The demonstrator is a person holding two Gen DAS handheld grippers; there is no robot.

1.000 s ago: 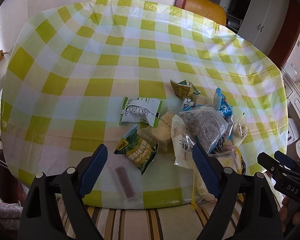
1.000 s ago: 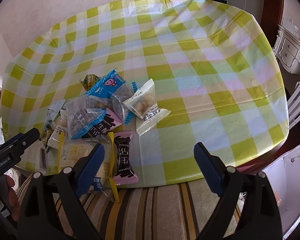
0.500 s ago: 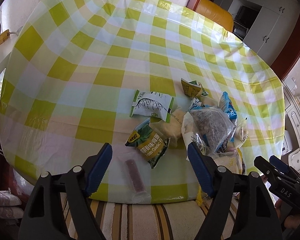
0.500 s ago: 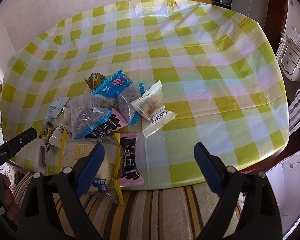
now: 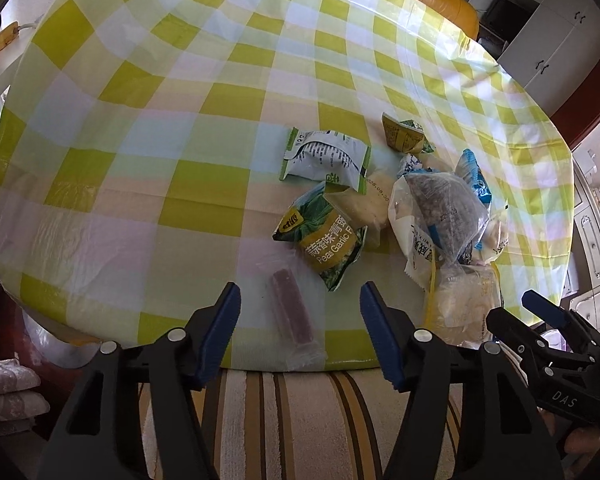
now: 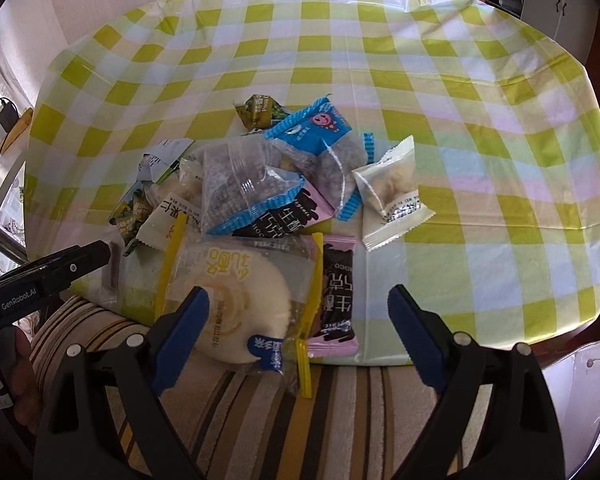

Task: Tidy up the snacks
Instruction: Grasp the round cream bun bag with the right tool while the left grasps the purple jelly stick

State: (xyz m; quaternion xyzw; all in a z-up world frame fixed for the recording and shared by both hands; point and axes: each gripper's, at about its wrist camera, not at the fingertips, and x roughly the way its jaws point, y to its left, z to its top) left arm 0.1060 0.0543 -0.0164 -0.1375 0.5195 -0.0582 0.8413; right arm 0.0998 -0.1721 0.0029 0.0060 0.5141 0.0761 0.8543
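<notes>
A pile of snack packets lies near the front edge of a table with a yellow-green checked cloth [image 5: 148,128]. My left gripper [image 5: 300,308] is open and empty, its jaws either side of a clear-wrapped purple bar [image 5: 292,312]. Beyond it lie a green garlic-peas bag [image 5: 324,240] and a white-green packet [image 5: 324,158]. My right gripper [image 6: 298,304] is open and empty, just above a round cream cake in a clear bag [image 6: 236,300] and a pink chocolate packet [image 6: 336,300]. Further in lie a blue smiley packet [image 6: 312,126] and a white packet [image 6: 392,192].
A striped seat cushion [image 6: 300,408] sits below the table's front edge. An orange chair [image 5: 448,4] stands behind the table, white cabinets [image 5: 540,32] at the far right. The left gripper shows at the left of the right wrist view [image 6: 48,272].
Both grippers have moved closer to the table's front edge and lower over the snacks. The left gripper now frames the purple bar. Both stay open.
</notes>
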